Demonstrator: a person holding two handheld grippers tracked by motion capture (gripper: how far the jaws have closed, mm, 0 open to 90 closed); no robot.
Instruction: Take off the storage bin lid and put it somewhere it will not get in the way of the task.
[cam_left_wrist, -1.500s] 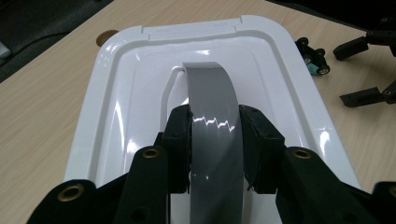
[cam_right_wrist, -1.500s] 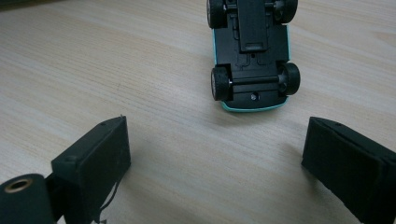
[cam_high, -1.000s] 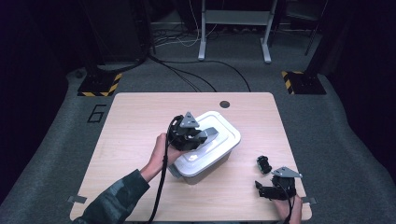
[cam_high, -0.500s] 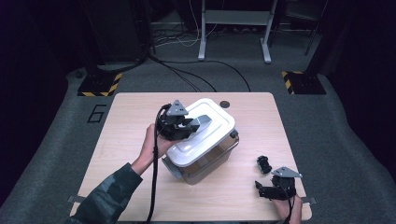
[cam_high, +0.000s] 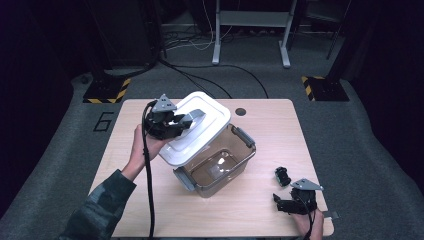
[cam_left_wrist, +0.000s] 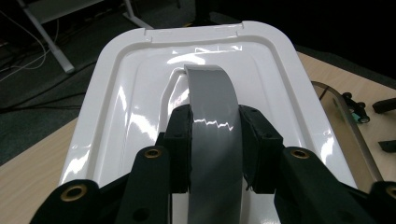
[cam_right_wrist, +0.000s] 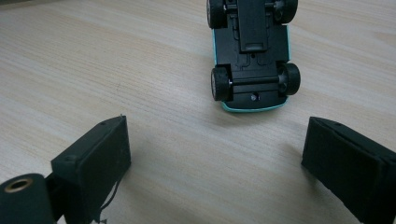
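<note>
So you've got the left gripper (cam_high: 181, 123) clamped on the grey handle (cam_left_wrist: 212, 121) of the white lid (cam_high: 200, 131), jaws pinching that arched strap from both sides, and the lid hangs tilted above the far-left part of the clear storage bin (cam_high: 216, 163), which sits open around the middle of the wooden table (cam_high: 270, 125). Grabbing it by the handle makes sense to me, since it's the one narrow thing on that lid a two-jaw grip can close around; the rest is a wide, flat, glossy slab with rounded corners and a raised rim. The bin itself looks like smoky see-through plastic with grey latches (cam_high: 242, 135) at its ends, and looks empty as far as I can tell. Your right gripper (cam_high: 284, 202) rests low at the near right corner with its jaws spread wide and nothing between them, pointed at the little toy car (cam_right_wrist: 251, 51) lying just beyond. That car is flipped on its roof, black chassis and four black wheels up, teal body edge peeking out underneath. My guess is the car goes into the bin once the lid is clear, but that's only a guess.
</note>
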